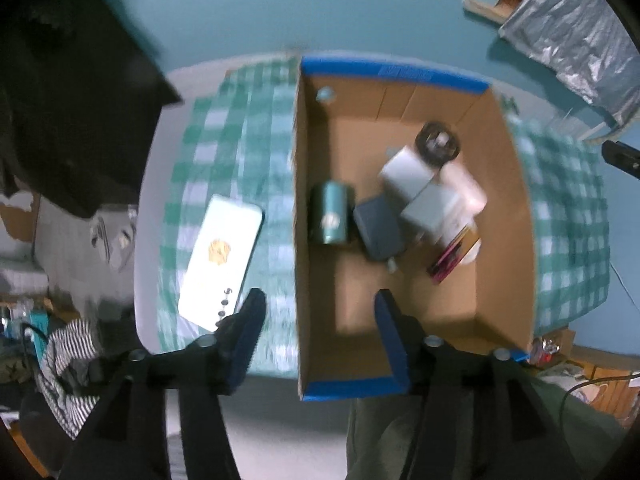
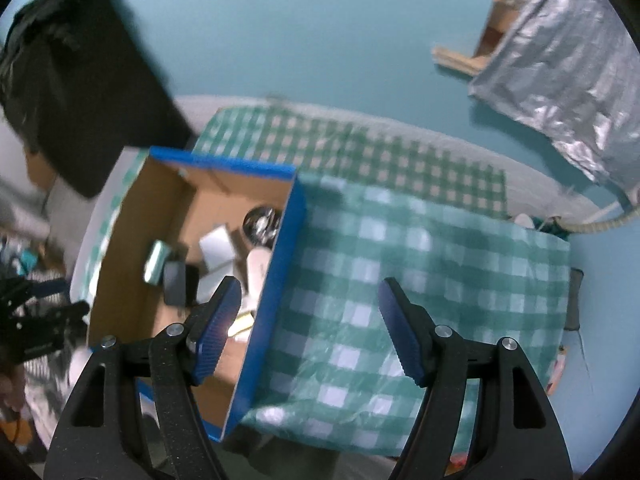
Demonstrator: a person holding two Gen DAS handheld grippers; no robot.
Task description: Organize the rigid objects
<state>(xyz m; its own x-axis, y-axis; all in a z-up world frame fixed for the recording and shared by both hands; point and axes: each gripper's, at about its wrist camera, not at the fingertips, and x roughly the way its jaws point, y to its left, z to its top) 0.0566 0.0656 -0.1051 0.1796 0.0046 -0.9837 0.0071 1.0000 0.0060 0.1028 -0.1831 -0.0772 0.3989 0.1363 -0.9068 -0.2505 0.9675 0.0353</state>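
A cardboard box (image 1: 392, 70) with a blue rim stands on a green checked cloth (image 1: 232, 140). Inside lie a teal can (image 1: 332, 214), a dark blue box (image 1: 378, 232), white boxes (image 1: 408, 172), a white bottle (image 1: 464, 192) and a round dark metal piece (image 1: 436, 142). A flat white case (image 1: 222, 256) rests on the cloth left of the box. My left gripper (image 1: 320, 298) is open above the box's left wall, holding nothing. My right gripper (image 2: 310, 284) is open and bare above the box's (image 2: 280, 256) right wall and the cloth (image 2: 400, 264).
A black bag (image 1: 72, 100) hangs at the upper left. A silver foil-covered shape (image 1: 572, 40) sits on the teal floor at the upper right. Striped fabric (image 1: 64, 360) and clutter lie at the lower left, off the table's edge.
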